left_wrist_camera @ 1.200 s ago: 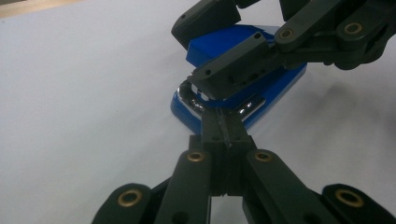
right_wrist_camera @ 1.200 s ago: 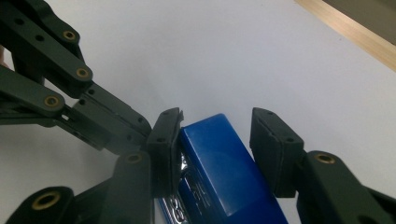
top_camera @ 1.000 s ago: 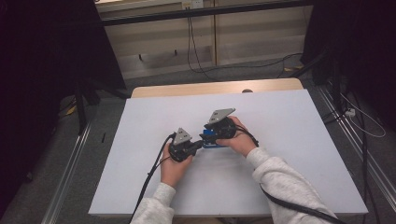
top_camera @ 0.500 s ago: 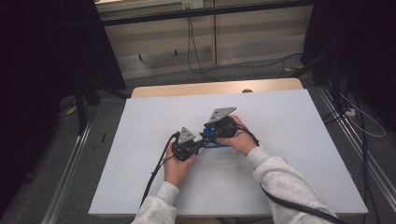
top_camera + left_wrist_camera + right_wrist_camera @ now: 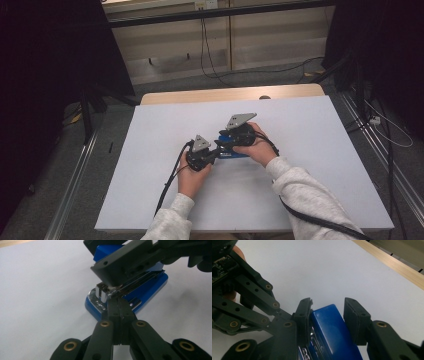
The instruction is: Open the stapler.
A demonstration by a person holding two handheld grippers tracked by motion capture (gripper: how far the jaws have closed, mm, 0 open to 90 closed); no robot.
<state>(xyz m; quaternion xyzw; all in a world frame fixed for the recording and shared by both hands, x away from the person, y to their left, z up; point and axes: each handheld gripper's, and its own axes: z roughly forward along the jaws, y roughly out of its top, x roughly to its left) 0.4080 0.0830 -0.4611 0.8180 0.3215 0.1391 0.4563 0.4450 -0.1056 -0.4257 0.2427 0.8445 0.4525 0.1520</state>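
Observation:
A blue stapler lies in the middle of the white table. My right gripper comes from the right and is shut on its blue top, one jaw on each side. That top is raised off the metal staple rail. My left gripper comes from the left, jaws pressed together. Its tips touch the stapler's front end, just under the rail and above the blue base. A finger of the right gripper shows above the rail.
A wooden strip runs along the table's far edge, with a small dark round thing on it. Cables lie on the floor beyond. Dark frames stand at both sides. White tabletop lies all around the hands.
My left gripper has crept a little to the right, closer to the stapler's front. The right gripper and the stapler have stayed in place.

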